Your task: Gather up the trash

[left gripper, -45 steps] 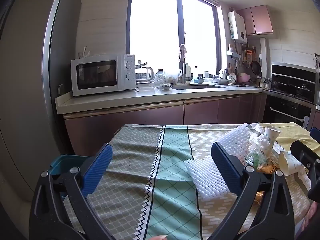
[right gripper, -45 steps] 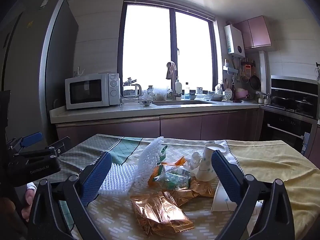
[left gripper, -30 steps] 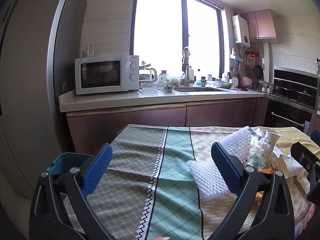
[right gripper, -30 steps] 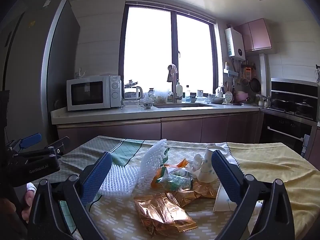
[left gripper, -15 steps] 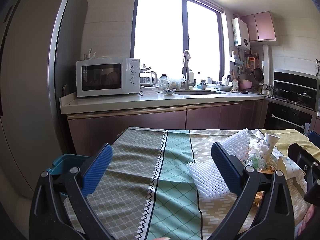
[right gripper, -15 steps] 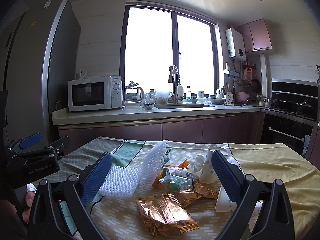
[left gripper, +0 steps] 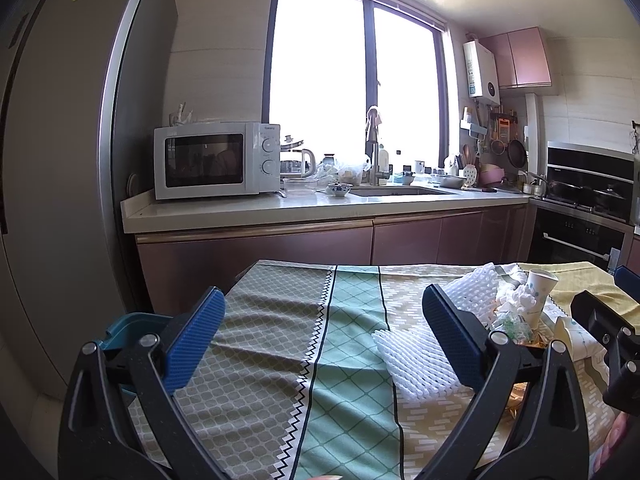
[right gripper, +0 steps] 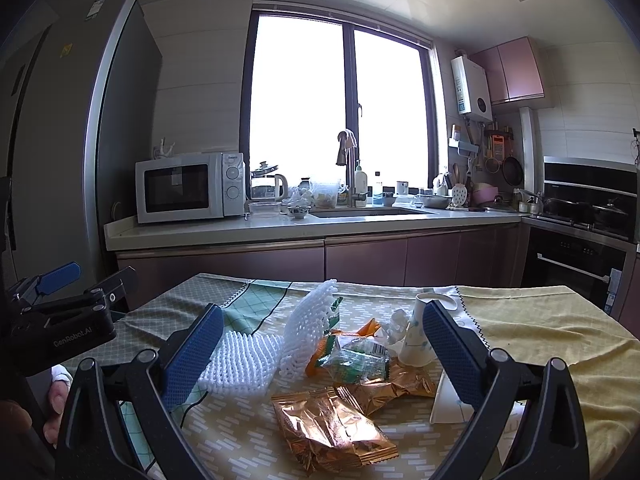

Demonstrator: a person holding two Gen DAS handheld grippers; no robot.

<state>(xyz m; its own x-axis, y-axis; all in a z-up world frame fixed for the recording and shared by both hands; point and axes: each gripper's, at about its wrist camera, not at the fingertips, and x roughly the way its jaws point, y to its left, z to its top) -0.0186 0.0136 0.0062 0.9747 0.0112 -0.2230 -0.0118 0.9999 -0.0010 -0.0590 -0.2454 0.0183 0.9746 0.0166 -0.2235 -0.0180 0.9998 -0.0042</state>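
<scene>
Held wide open and empty over the patterned tablecloth (left gripper: pixel 280 344): left gripper (left gripper: pixel 324 336) and right gripper (right gripper: pixel 320 344) (copper foil wrappers (right gripper: pixel 332 424), white foam netting (right gripper: pixel 256 356), paper cup (right gripper: pixel 418 336) below).

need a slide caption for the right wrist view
Open right gripper facing table trash: foam netting, snack wrappers, paper cup.

The left gripper (left gripper: pixel 323 334) hung with wide jaws above the patterned green tablecloth (left gripper: pixel 348 344). White foam netting (left gripper: pixel 416 364) lay beside its right finger; a white paper cup (left gripper: pixel 540 290) stood farther right.
</scene>
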